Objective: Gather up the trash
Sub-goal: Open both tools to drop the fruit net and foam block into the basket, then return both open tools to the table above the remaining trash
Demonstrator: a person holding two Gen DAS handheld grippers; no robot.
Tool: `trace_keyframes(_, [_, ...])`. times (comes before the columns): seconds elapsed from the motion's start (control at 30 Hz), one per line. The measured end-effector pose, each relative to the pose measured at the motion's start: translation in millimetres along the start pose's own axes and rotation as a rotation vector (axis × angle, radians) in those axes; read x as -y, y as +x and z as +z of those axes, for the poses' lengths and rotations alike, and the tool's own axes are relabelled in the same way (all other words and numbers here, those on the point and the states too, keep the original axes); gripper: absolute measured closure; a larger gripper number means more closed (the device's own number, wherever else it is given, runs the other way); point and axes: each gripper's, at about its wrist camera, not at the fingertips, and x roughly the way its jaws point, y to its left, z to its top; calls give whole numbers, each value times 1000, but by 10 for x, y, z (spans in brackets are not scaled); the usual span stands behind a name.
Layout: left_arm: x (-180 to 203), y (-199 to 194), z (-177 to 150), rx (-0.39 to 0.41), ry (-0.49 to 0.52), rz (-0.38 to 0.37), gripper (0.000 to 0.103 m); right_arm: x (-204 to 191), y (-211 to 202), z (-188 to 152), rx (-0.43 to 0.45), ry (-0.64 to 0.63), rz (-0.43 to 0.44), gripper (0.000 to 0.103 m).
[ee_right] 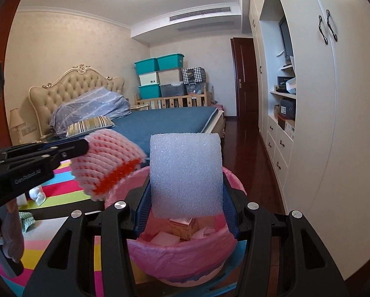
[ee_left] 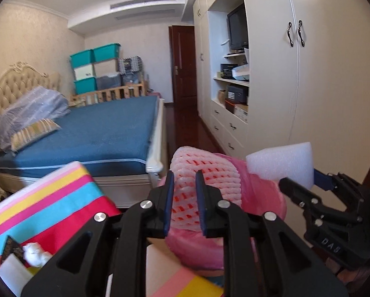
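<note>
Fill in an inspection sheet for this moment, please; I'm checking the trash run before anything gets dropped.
Surface: striped mat in bright colours on a dark wood floor.
Job's things: pink-lined bin already holding a small carton and white scraps; pink foam net; white foam block.
Clutter: crumpled white tissue and a green cloth on the mat.
Grippers: left gripper pinches the foam net over the bin; right gripper clamps the foam block above the bin.
Cables: nothing seen.
Surroundings: bed with blue cover, stacked storage boxes, white wardrobe, closed brown door.
</note>
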Motion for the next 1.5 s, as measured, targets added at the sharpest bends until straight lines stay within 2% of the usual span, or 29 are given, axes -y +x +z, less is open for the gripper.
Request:
trace_keyframes(0.03, [-9, 35, -4, -6, 0, 2, 71, 17, 27, -7, -4, 1, -3, 48])
trace_keyframes(0.07, [-9, 76, -5, -10, -2, 19, 48, 37, 50, -20, -11, 3, -10, 35])
trace_keyframes(0.13, [-56, 52, -48, 7, -13, 47, 27, 58, 48, -40, -8, 9, -19, 32])
trace_keyframes(0.23, [-172, -76, -158, 7, -15, 75, 25, 96, -27, -79, -6, 22, -29, 32])
trace_keyframes(0.3, [-261, -174, -237, 2, -26, 91, 17, 98, -83, -73, -2, 37, -31, 32])
trace_keyframes(0.37, [-349, -309, -326, 9, -40, 124, 4, 85, -166, -84, 6, 50, -28, 32])
trace_keyframes(0.53, [-576, -731, -580, 0, -58, 152, 5, -131, -394, -122, 16, 45, 7, 29])
trace_keyframes(0.77, [-866, -1392, -788, 48, -55, 198, 5, -716, -560, -180, 3, -14, 108, 23])
trace_keyframes(1.03, [-1280, -2107, -1142, 88, 30, 390, 5, -1568, -520, -337, -64, -123, 232, 22])
trace_keyframes(1.37, [-2243, -2893, -1646, 52, -92, 582, 5, -2640, -553, -577, -138, -271, 390, 21])
trace_keyframes(1.5, [-2565, -3086, -1829, 30, -155, 621, 5, -3015, -594, -643, -160, -333, 455, 21])
